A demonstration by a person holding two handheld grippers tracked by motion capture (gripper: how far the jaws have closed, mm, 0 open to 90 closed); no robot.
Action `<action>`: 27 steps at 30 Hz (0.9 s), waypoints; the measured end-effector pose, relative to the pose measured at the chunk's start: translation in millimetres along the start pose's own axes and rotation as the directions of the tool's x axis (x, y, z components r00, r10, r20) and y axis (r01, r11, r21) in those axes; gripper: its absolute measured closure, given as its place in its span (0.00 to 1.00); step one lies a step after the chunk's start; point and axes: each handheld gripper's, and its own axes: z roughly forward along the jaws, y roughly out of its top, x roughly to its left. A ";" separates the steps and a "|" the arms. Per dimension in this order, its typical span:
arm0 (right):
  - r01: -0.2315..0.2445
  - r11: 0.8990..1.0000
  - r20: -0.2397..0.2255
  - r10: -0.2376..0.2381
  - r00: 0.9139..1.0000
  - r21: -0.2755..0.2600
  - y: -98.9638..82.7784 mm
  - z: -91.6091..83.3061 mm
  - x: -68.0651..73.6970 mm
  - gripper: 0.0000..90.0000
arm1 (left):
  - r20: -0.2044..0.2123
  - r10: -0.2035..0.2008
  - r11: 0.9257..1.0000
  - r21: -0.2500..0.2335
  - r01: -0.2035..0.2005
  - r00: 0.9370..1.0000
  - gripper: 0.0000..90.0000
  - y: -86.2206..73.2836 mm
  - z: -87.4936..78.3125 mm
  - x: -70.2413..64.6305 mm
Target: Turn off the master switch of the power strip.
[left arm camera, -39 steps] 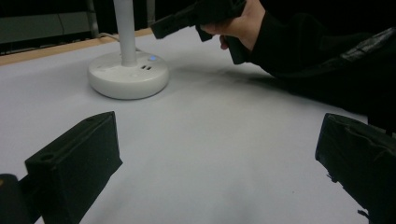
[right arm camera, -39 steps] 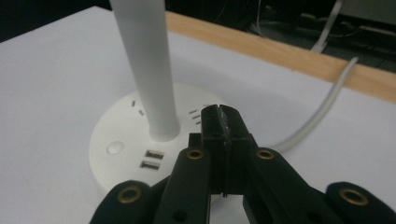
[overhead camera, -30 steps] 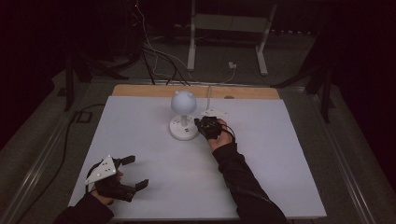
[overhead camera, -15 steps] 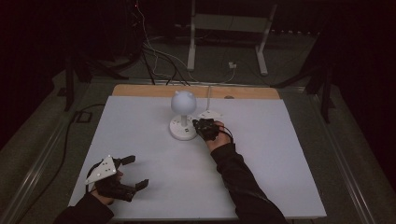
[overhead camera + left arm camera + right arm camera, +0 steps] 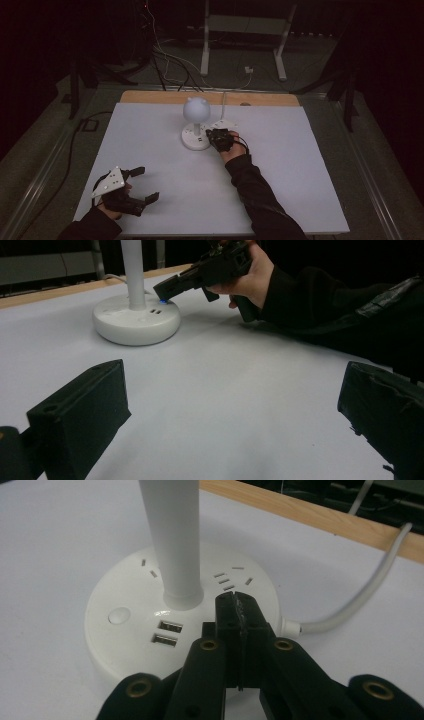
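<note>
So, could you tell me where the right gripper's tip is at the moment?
In the right gripper view, the right gripper, jaws shut, rests its tip on the white lamp base, just right of the stem and near the cable.

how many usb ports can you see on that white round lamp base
2: two metal USB ports, the upper USB port stacked directly above the lower USB port, on the white round lamp base before its stem. Its hidden far side might hold more.
</note>
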 end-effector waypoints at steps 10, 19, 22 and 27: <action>0.023 1.000 0.008 -0.023 1.000 -0.013 -3.5 2.5 2.4 1.00 | 0.000 0.000 1.000 0.003 0.000 1.000 0.01 -0.3 0.5 -0.3; 0.056 0.998 0.043 -0.055 0.998 -0.021 -5.0 2.6 6.9 1.00 | 0.000 0.001 1.000 0.007 -0.001 1.000 0.00 -0.3 1.1 -0.8; 0.045 0.999 0.071 -0.045 0.997 -0.006 -3.6 2.3 10.8 1.00 | -0.002 0.004 1.000 0.011 -0.004 1.000 0.00 -0.4 1.0 -1.2; 0.045 0.999 0.056 -0.046 0.997 0.016 -0.8 2.6 8.7 1.00 | -0.005 0.000 1.000 0.010 0.000 1.000 0.01 -0.6 1.1 -0.7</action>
